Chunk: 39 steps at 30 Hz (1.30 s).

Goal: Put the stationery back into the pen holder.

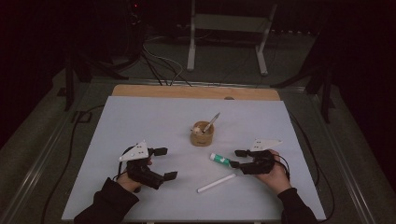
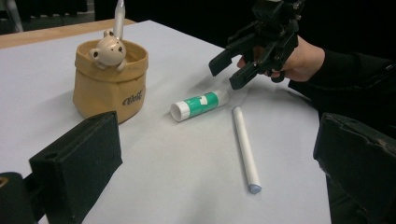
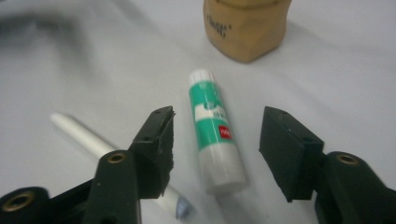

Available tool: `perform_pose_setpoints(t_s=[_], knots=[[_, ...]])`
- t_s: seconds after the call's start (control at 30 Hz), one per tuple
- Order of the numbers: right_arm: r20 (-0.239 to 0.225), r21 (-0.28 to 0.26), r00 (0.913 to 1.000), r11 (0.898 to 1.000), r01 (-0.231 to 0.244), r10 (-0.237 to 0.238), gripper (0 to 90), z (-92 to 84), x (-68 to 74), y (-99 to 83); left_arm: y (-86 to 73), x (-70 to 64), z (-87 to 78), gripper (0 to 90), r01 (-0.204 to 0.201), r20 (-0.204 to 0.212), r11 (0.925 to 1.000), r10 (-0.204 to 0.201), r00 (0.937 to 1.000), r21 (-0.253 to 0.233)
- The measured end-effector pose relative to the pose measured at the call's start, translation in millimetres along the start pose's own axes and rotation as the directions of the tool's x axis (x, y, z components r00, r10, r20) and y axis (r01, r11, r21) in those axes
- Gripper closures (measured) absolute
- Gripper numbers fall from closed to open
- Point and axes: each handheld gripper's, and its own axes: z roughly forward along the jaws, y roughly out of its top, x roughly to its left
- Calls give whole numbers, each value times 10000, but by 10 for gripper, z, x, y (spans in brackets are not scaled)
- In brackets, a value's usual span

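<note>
Writing: the tan pot (image 2: pixel 109 84) bears dark script near its base, too small and blurred to read; the glue stick's (image 3: pixel 212 126) green label has white marks and a red patch, unreadable.
Glue stick: a short tube with a white cap, a green label band and a pale grey end; it lies flat on the pale sheet (image 1: pixel 140 121), just in front of the pot.
Right gripper (image 3: pixel 217 140): jaws stand on either side of the tube's grey end, a gap showing on both sides, pads not touching it.
Left gripper (image 1: pixel 161 163): jaws spread wide, nothing between them, well apart from the tube.
Pot: holds a small bear figure (image 2: pixel 108 51) and an upright pen (image 2: pixel 119 18).
White stick (image 2: pixel 246 149): a long thin rod with a bluish tip, lying beside the tube.
</note>
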Motion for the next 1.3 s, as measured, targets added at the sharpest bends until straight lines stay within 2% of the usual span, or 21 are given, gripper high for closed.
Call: perform_pose_setpoints(t_s=[0.47, 0.63, 0.8, 1.0, 1.17, 1.3], knots=[[-19, 1012, 10000, 9948, 95, -94, 532, 163, -45, -91, -22, 17, 15, 16, 8, -27, 10000, -8, 10000, 63], [-84, 1190, 9999, 9928, 141, -132, 562, 190, -51, -102, -32, 25, 20, 16, 60, -25, 9999, -60, 10000, 87], [-82, 1583, 9992, 9866, 404, -396, 597, 224, -50, -104, -31, 30, 20, 16, 71, -29, 9999, -70, 10000, 75], [-48, 1856, 9948, 9775, 1006, -1015, 644, 232, -46, -78, -29, 42, 19, 16, 96, -58, 9999, -95, 9999, 58], [9, 1861, 9958, 9784, 899, -917, 648, 227, -41, -71, -22, 41, 18, 16, 74, -64, 10000, -74, 10000, 42], [-44, 1628, 9977, 9844, 673, -675, 648, 203, -27, -38, -12, 36, 15, 17, 24, -86, 10000, -24, 10000, 58]])
